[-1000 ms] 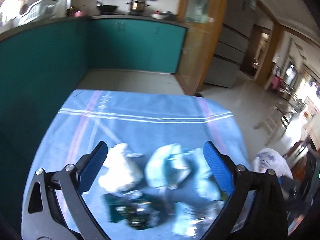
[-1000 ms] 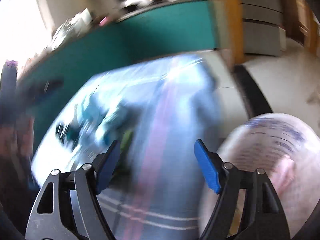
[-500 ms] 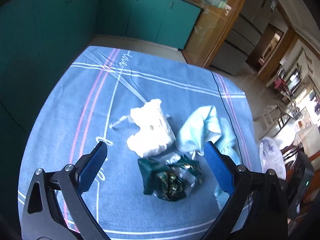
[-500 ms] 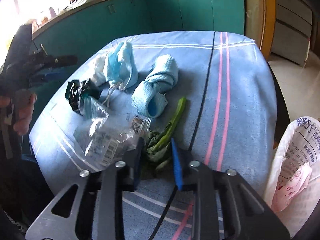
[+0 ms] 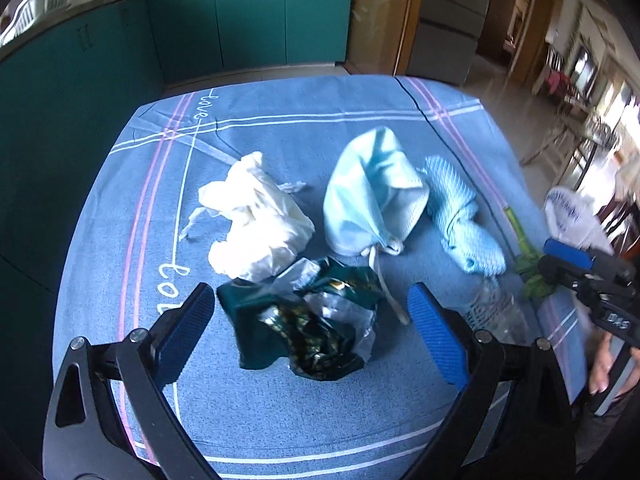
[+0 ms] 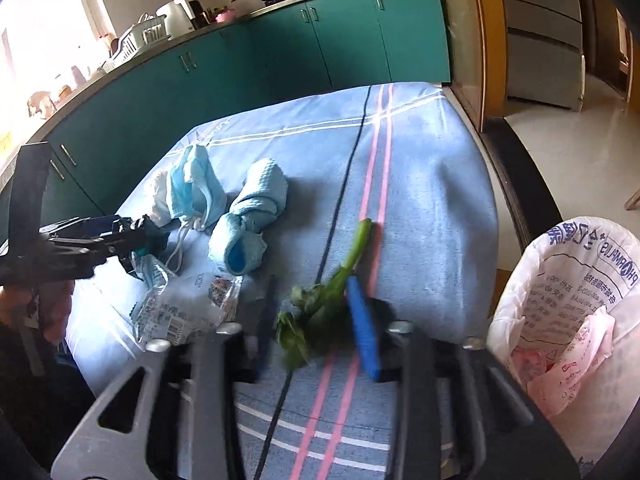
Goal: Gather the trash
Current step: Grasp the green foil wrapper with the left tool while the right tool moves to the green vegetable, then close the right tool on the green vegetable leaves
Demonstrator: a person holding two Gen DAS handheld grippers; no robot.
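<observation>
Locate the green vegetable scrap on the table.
In the right wrist view, the vegetable scrap lies near the table's front edge between the right tool's opening jaws, right of the plastic bottle.

Cursive white "love" stitched on blue tablecloth (image 5: 280, 128), far edge beyond crumpled white tissue (image 5: 256, 220); repeated, partly hidden, just nearer than tissue. "PHARMPLUS" sideways on white bin bag (image 6: 580, 264), right of cloth; other print there and on plastic wrapper (image 6: 180, 312) illegible.
</observation>
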